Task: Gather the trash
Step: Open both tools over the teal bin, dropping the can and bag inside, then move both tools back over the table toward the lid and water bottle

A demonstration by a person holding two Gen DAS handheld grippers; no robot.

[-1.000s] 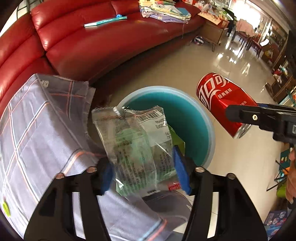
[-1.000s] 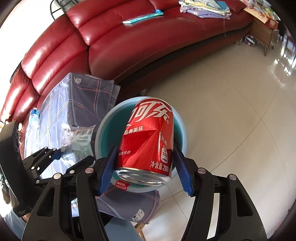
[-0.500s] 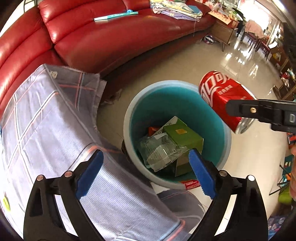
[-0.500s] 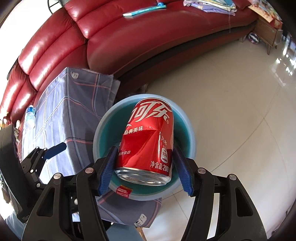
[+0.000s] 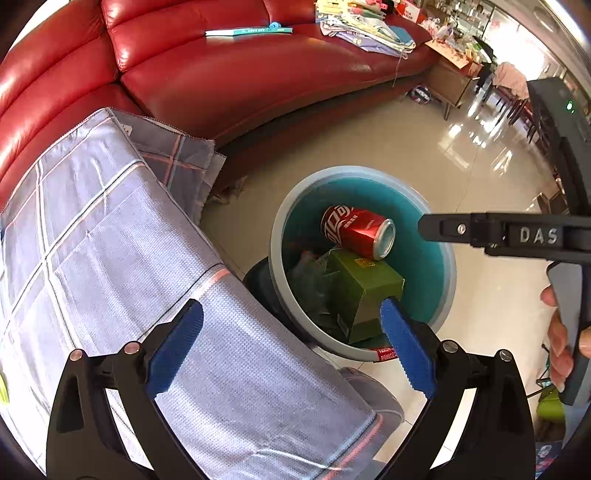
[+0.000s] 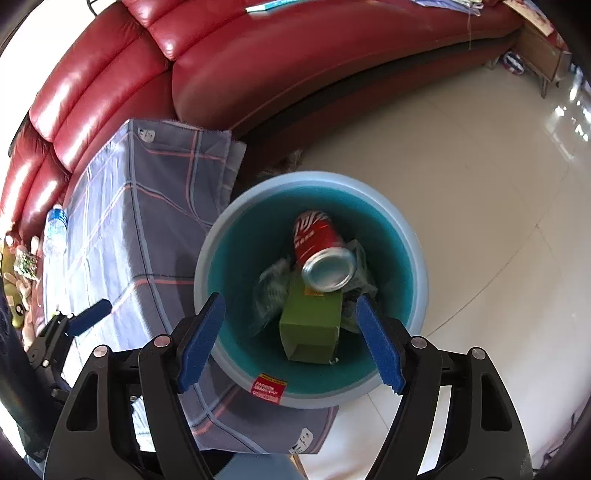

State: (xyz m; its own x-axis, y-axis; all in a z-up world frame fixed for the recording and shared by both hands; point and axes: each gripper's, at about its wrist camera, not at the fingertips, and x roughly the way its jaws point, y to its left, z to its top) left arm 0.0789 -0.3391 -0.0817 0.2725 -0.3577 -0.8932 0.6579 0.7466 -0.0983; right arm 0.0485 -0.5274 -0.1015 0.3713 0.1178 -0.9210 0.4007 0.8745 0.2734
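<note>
Left tongs point(image 5: 291, 341) stood wide, blue pads point(image 5: 173, 347) well apart, nothing between them; one pad over the cloth point(image 5: 110, 236) on the tabletop, the other over the bin's near rim. No further opening to speak of in the last half second. In the right wrist view the left tongs point(image 6: 88, 317) showed only as one blue pad above the cloth point(image 6: 147, 229).

Right tongs point(image 6: 288, 341) were open, jaws just been opening, and empty. They hung over the bin point(image 6: 417, 258) and pointed steeply down into it. In the left wrist view the right tongs point(image 5: 480, 232) showed as a black finger across the bin's point(image 5: 369, 173) far right side, with a hand point(image 5: 557, 343) on the grip at the frame's right edge.

Bin: teal inside, pale rim, red label on the near outer wall. It stood on the floor point(image 6: 461, 147), just beside the tabletop's right edge. Whether it touched the cloth I could not tell.

Can point(image 6: 321, 254) lay inside the bin, tilted, silver end toward the right camera, resting on a green box point(image 6: 312, 325). In the left wrist view the can point(image 5: 356, 230) lay above the box point(image 5: 364, 291), on its side. Clear wrapper point(image 6: 273, 288) lay crumpled beside the box, blurred.

A bottle point(image 6: 55, 230) lay at the tabletop's far left edge.

Beyond, a red sofa point(image 5: 240, 77) curved behind the tabletop and the bin; a book point(image 5: 247, 31) and folded clothes point(image 5: 365, 27) on its seat.
</note>
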